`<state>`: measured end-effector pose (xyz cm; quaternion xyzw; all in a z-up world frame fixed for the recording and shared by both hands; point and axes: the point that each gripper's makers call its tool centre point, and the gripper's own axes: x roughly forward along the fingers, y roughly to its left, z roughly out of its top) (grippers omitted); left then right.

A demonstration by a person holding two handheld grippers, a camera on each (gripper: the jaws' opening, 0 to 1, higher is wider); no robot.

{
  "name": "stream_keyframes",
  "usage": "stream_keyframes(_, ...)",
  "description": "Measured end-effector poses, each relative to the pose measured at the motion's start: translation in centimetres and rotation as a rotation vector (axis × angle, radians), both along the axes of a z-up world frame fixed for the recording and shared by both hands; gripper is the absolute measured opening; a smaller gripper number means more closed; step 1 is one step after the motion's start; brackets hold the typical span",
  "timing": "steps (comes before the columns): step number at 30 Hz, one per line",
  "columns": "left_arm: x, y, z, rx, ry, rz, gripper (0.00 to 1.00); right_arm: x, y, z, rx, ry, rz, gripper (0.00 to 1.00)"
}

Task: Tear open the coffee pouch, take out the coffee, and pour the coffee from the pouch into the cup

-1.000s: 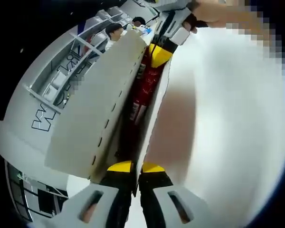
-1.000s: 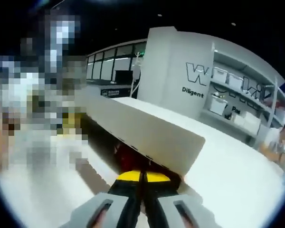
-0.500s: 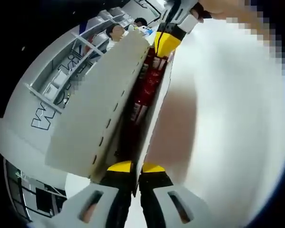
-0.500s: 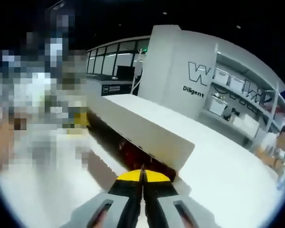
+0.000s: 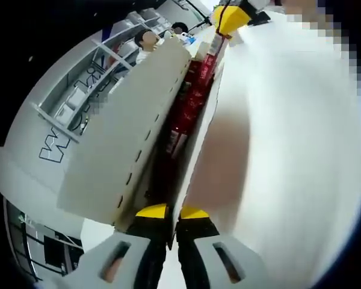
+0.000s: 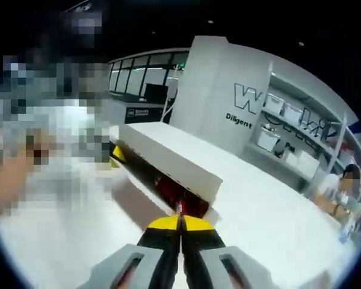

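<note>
A white carton (image 5: 123,135) with a perforated flap stands open, and red coffee sachets (image 5: 183,117) lie packed inside it. My left gripper (image 5: 166,212) is shut on the carton's near end wall. At the far end my right gripper (image 5: 230,17) pinches one red sachet (image 5: 212,53) that sticks partly out of the carton. In the right gripper view the carton (image 6: 168,158) stretches away over the white table, my right gripper (image 6: 180,221) is shut on the tip of the red sachet (image 6: 179,208), and a yellow fingertip of the left gripper (image 6: 116,153) shows at the carton's far end.
A white table (image 5: 289,156) lies under the carton. Behind it stands a white wall with lettering (image 6: 243,108) and shelves with boxes (image 6: 289,138). People sit at the far side (image 5: 145,40). A person's hand holds the right gripper at the top.
My right gripper has drawn back from the carton, pulling one red sachet partway out. The left gripper has kept its hold on the carton.
</note>
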<state>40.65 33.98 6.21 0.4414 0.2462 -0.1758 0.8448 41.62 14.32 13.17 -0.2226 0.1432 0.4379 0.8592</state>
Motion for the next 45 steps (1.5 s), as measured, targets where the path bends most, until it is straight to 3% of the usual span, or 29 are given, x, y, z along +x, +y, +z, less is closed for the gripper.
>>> stream_keyframes(9, -0.1, 0.0, 0.1, -0.001, 0.0, -0.001, 0.07, -1.3, -1.7, 1.1, 0.085, 0.025, -0.021, 0.01)
stream_keyframes(22, -0.2, 0.1, 0.2, -0.002, 0.005, 0.0, 0.07, -3.7, -4.6, 4.5, 0.255, 0.03, -0.006, 0.01)
stream_keyframes(25, -0.2, 0.1, 0.3, -0.002, 0.006, 0.001, 0.07, -4.7, -5.0, 5.4, 0.298, 0.015, 0.019, 0.01)
stream_keyframes(29, -0.2, 0.1, 0.3, -0.002, 0.007, 0.002, 0.07, -6.1, -5.0, 6.4, 0.429, 0.033, 0.107, 0.01)
stream_keyframes(31, -0.4, 0.1, 0.3, -0.003, 0.008, 0.004, 0.07, -6.7, -5.0, 6.0, 0.495, 0.076, 0.155, 0.01)
stream_keyframes(36, 0.0, 0.2, 0.3, -0.005, 0.012, 0.005, 0.07, -8.1, -4.6, 4.9, 0.627, 0.09, 0.303, 0.01)
stream_keyframes(41, 0.3, 0.2, 0.2, -0.003, 0.01, 0.002, 0.07, -7.3, -4.6, 2.2, 0.684, 0.163, 0.325, 0.01)
stream_keyframes(45, -0.1, 0.1, 0.2, -0.005, 0.01, 0.002, 0.07, -6.5, -4.3, 0.5, 0.686, 0.202, 0.346, 0.0)
